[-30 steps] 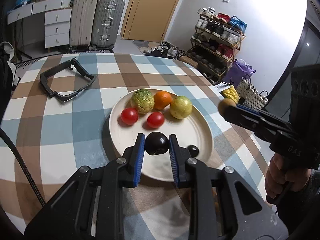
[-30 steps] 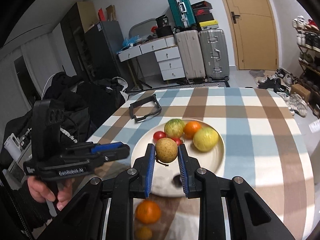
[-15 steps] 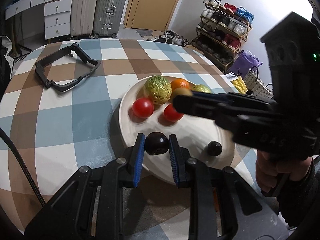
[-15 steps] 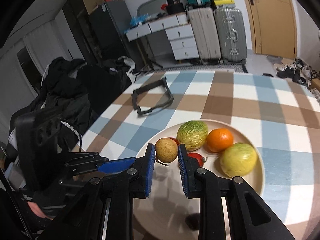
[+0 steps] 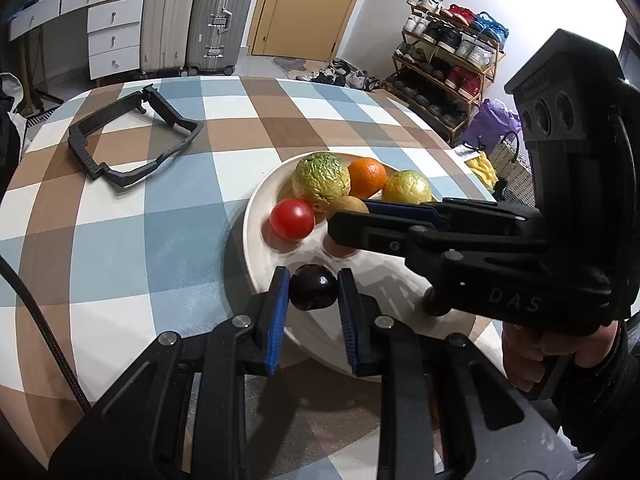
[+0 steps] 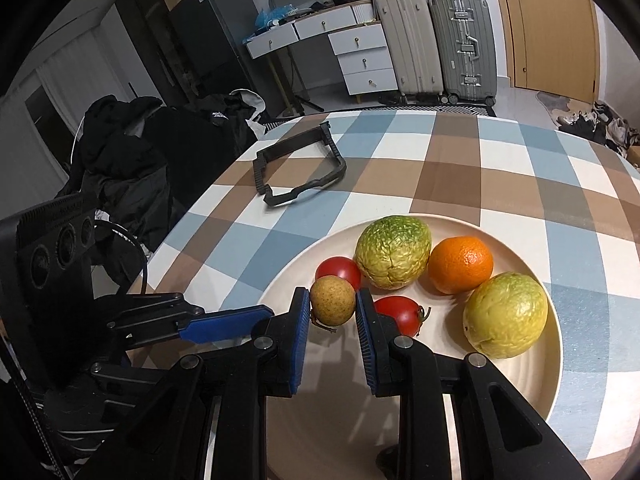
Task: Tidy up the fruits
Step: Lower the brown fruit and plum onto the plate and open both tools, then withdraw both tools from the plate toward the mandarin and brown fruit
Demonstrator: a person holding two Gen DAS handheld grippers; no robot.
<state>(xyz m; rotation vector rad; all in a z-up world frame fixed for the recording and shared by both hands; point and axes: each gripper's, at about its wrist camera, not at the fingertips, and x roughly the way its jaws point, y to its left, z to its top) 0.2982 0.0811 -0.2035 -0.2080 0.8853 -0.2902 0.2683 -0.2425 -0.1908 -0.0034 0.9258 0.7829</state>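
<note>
A cream plate [image 5: 256, 216] [image 6: 556, 360] on the checked tablecloth holds a wrinkled green fruit [image 5: 320, 178] [image 6: 394, 252], an orange [image 5: 368, 176] [image 6: 460, 264], a yellow-green fruit [image 5: 408, 188] [image 6: 506, 316] and red tomatoes [image 5: 292, 218] [image 6: 340, 270]. My left gripper [image 5: 314, 292] is shut on a dark round fruit [image 5: 313, 292] just above the plate's near rim. Over the plate, my right gripper [image 6: 333, 306] is shut on a small brown round fruit [image 6: 333, 299] beside the tomatoes; in the left wrist view its fingers [image 5: 400, 232] cross the plate and hide one tomato.
A black plastic frame [image 5: 128, 140] [image 6: 300, 172] lies on the cloth beyond the plate. Another small dark fruit [image 6: 386, 458] shows under my right gripper. Dark clothing is heaped at the table's left side [image 6: 132, 152]. Suitcases, drawers and a shoe rack stand behind.
The right gripper has swung in over the plate with the brown fruit and come lower. The left gripper has sunk a little toward the plate's near rim, still holding the dark fruit.
</note>
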